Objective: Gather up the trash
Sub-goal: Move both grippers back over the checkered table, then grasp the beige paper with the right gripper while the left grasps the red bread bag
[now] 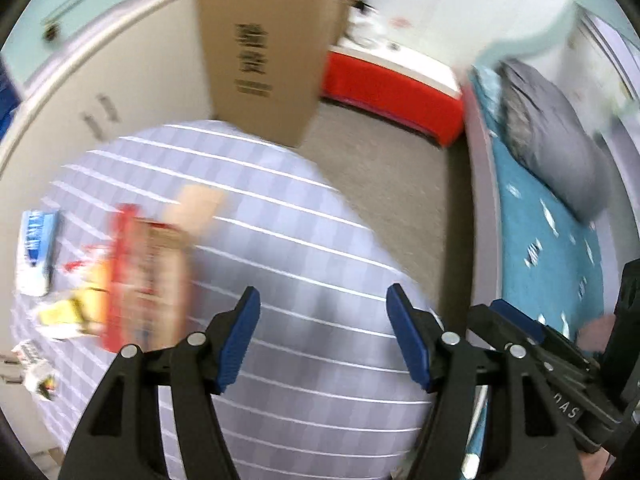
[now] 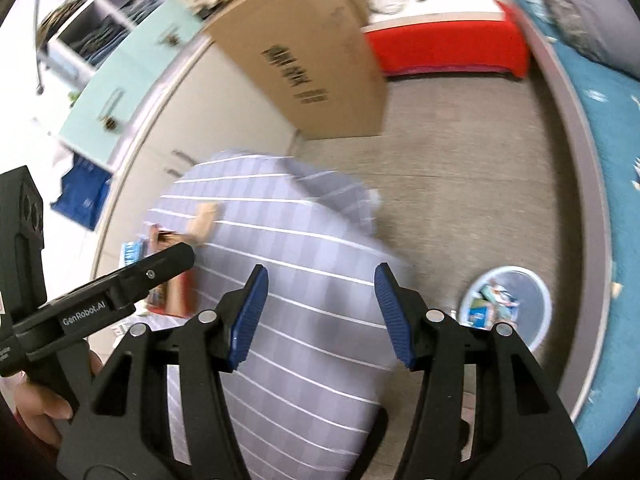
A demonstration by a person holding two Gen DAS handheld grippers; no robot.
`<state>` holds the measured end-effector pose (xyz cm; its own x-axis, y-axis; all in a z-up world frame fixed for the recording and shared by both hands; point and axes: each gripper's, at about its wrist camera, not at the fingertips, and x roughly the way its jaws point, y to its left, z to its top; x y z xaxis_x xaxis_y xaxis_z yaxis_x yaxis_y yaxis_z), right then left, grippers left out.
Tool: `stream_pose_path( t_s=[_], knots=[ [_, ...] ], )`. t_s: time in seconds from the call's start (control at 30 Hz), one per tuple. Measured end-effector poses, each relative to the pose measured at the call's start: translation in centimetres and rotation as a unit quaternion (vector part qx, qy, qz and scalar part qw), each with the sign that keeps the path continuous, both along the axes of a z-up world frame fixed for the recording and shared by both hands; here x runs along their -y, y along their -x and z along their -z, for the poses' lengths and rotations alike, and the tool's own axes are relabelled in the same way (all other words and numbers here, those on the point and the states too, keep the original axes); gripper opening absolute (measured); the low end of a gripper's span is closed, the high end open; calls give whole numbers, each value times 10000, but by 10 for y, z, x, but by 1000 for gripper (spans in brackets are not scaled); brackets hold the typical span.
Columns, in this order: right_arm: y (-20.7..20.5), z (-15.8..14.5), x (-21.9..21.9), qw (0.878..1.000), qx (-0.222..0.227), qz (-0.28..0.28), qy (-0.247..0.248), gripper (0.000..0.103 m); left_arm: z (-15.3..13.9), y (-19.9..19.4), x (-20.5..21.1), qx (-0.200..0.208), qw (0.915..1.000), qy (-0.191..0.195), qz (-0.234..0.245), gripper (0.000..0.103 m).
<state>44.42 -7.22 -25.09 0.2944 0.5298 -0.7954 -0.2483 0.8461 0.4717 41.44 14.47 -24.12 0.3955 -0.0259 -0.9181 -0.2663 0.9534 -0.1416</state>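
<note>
Blurred trash lies on the left side of the table with a lilac striped cloth: a red box, a tan card piece, a blue packet, a yellow wrapper and a white wrapper. My left gripper hangs open above the cloth, nothing between its blue pads. My right gripper is open and empty too, over the cloth's right part. A round pale-blue bin with wrappers inside stands on the floor right of the table. The left gripper shows beside the red box.
A tall cardboard box stands on the grey floor beyond the table, a red bench behind it. A bed with a teal cover and grey pillow runs along the right. Cream cabinet doors are on the left.
</note>
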Motion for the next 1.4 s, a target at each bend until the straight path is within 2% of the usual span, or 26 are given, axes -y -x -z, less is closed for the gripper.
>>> stream_pose_path(
  t_s=[0.17, 0.3, 0.4, 0.6, 0.77, 0.9, 0.93, 1.0, 1.07, 1.2, 1.4],
  knots=[
    [-7, 5, -88, 9995, -44, -325, -41, 55, -3, 7, -103, -49, 9981, 11, -622, 65],
    [-13, 15, -137, 9991, -145, -383, 45, 55, 4, 4, -154, -198, 9967, 290, -738, 65],
    [-21, 24, -159, 9991, -286, -305, 53, 55, 11, 1, -176, -266, 9966, 230, -750, 65],
    [-37, 35, -199, 9986, -354, -324, 233, 55, 30, 3, -210, -382, 9938, 417, -960, 65],
    [-52, 50, -228, 9973, -455, -315, 479, 55, 38, -6, -222, -441, 9932, 471, -964, 65],
    [-58, 65, -243, 9953, -508, -439, 694, 53, 43, -11, -227, -425, 9929, 669, -891, 65],
    [-59, 68, -245, 9948, -539, -465, 724, 39, 45, -11, -227, -424, 9927, 747, -849, 65],
    [-58, 69, -245, 9948, -436, -512, 769, 23, 49, -13, -225, -439, 9920, 911, -754, 65],
    [-60, 68, -240, 9960, -421, -540, 567, 15, 51, -16, -217, -442, 9919, 1031, -596, 65],
    [-65, 49, -217, 9982, -9, -272, 542, 14, 52, -18, -198, -389, 9902, 1309, -303, 67],
    [-64, 26, -175, 9983, 216, -52, 544, 14, 51, -17, -165, -394, 9870, 1548, 166, 70]
  ],
)
